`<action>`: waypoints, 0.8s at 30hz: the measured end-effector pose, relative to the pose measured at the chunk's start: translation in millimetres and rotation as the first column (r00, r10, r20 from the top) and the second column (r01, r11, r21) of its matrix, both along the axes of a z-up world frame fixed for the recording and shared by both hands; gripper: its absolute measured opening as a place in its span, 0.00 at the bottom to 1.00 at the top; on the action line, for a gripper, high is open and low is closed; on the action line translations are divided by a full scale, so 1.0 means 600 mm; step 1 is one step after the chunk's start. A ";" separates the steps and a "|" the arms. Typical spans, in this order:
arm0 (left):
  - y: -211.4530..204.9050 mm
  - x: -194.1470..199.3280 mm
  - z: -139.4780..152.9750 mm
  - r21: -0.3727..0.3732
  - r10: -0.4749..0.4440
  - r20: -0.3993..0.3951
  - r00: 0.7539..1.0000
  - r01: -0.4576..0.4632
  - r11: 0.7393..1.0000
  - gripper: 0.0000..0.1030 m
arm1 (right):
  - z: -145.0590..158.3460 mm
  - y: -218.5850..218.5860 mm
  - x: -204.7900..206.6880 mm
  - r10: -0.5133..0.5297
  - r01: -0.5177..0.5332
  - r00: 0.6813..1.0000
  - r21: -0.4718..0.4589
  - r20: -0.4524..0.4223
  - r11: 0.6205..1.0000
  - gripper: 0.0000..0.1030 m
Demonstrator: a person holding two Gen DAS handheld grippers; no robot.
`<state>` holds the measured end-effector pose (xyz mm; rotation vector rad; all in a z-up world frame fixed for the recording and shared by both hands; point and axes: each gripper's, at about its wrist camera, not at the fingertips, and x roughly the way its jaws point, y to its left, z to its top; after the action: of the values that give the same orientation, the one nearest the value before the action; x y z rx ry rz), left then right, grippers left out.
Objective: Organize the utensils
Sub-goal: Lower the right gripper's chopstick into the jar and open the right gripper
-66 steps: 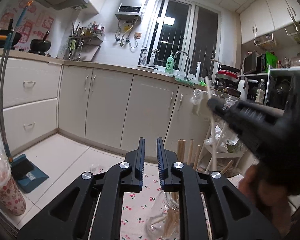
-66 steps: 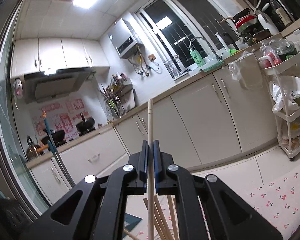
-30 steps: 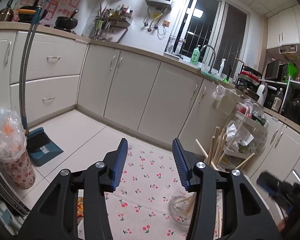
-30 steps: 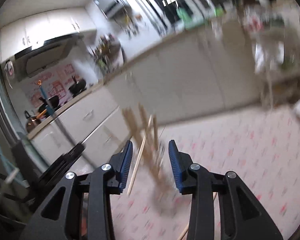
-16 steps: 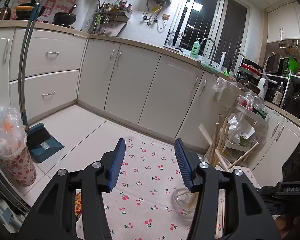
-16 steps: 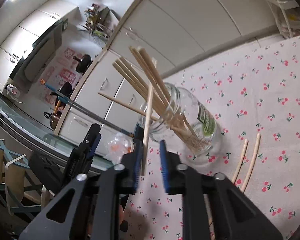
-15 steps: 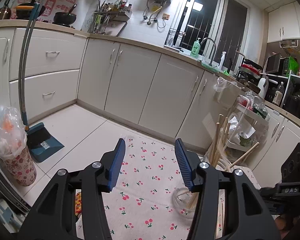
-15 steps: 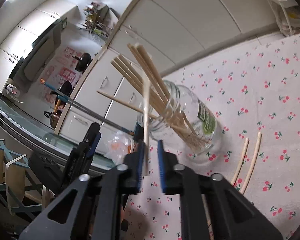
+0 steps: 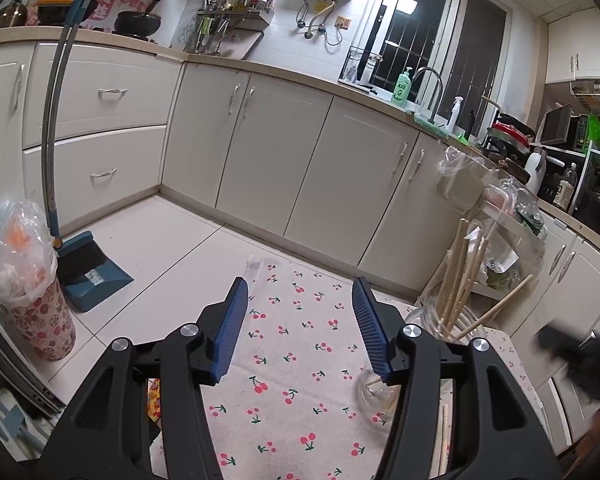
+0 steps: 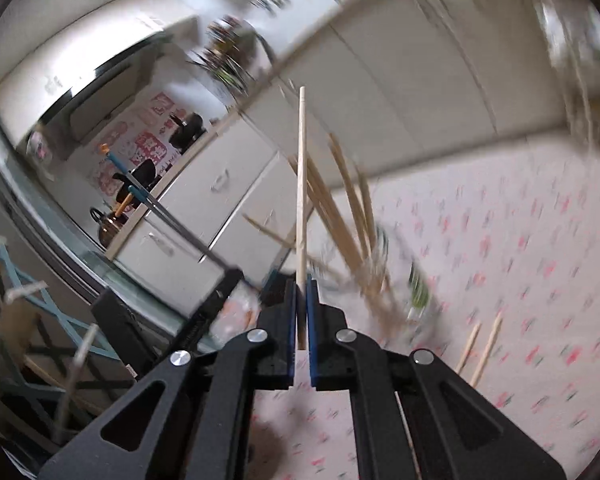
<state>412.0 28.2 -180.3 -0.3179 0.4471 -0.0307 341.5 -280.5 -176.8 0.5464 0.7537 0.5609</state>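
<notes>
My right gripper (image 10: 301,312) is pinched on a single pale chopstick (image 10: 301,184), which stands straight up out of the blue pads (image 10: 289,320) (the rest of that view is smeared with blur). Just past it, a bundle of wooden chopsticks (image 10: 346,204) fans out of a clear glass jar (image 10: 396,292) that stands on the cherry-print cloth (image 10: 512,248). Two loose chopsticks (image 10: 480,348) lie side by side on the cloth to the right of the jar.

My left gripper (image 9: 298,330) is spread wide with nothing between its pads, poised above the same cloth (image 9: 300,364). The jar (image 9: 440,328) sits just beside its right finger, partly hidden behind it, sticks (image 9: 460,276) leaning out at several angles. To the far left on the tiled floor, a blue dustpan (image 9: 92,272) rests beside a flowered bin (image 9: 40,320) lined with a plastic bag.
</notes>
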 end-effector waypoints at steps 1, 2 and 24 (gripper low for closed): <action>0.001 0.002 -0.003 -0.004 0.001 -0.007 1.000 -0.001 1.000 0.50 | 0.009 0.001 -0.002 0.005 -0.005 1.000 -0.018 0.014 1.000 0.06; 0.001 0.003 -0.006 -0.006 0.001 -0.012 1.000 -0.001 1.000 0.50 | 0.013 0.001 -0.005 0.003 -0.002 1.000 -0.038 0.028 0.999 0.06; 0.015 0.016 -0.029 -0.048 -0.002 -0.065 0.998 -0.001 0.999 0.51 | -0.022 0.080 0.040 -0.167 0.208 0.940 -0.112 0.297 0.972 0.06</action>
<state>421.7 37.5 -197.7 -0.3668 0.5112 -0.0317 365.7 -232.5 -190.2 0.3891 0.4553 0.3933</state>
